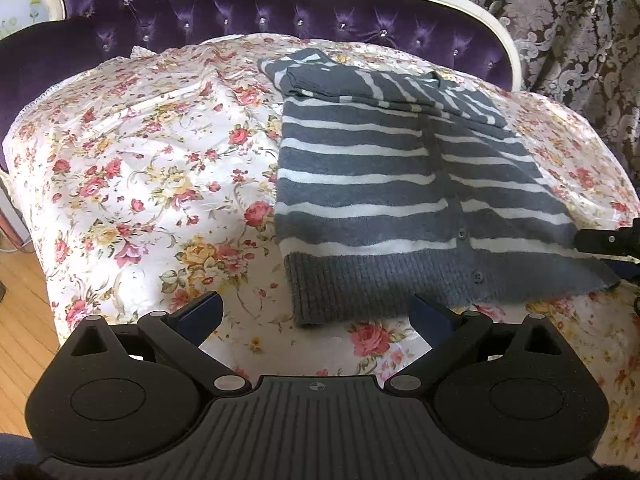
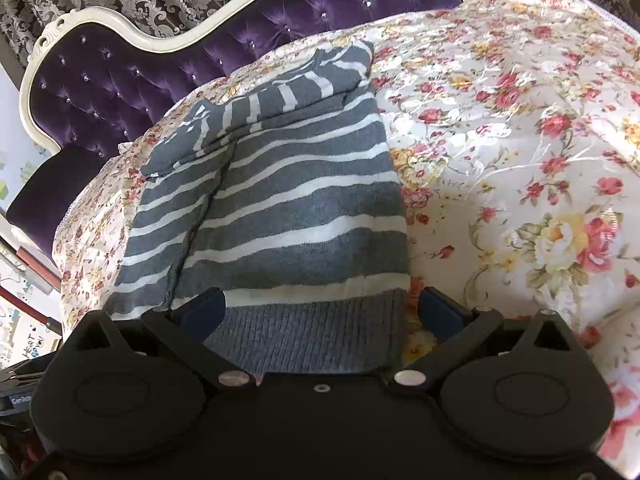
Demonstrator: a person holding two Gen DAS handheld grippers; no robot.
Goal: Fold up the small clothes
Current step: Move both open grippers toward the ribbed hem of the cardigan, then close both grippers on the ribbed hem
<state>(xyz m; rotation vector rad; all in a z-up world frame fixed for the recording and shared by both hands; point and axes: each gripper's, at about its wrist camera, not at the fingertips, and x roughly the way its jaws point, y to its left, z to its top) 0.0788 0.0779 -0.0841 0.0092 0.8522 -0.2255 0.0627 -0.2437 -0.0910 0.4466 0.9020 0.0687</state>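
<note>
Lying flat on the floral cover (image 1: 132,168), the cardigan (image 1: 360,184); left tongs (image 1: 318,314) released, right tongs (image 2: 322,308) released astride its hem.

Readable markings, placed relative to the purple tufted sofa back (image 2: 132,80):

1. Handwritten "HE•RT" over "YOU", in dark letters, partly legible, on a white sheet or card (image 2: 34,350) well below the sofa back's left end, at the left edge of the right wrist view.
2. White print beginning "Gen Rob", cut off by the frame edge, on a dark label (image 2: 20,401) lower still, below that card.
3. A small round crosshair emblem (image 1: 316,386), no lettering, on the ribbed black body of the left gripper (image 1: 316,312).

Nothing else legible.
</note>
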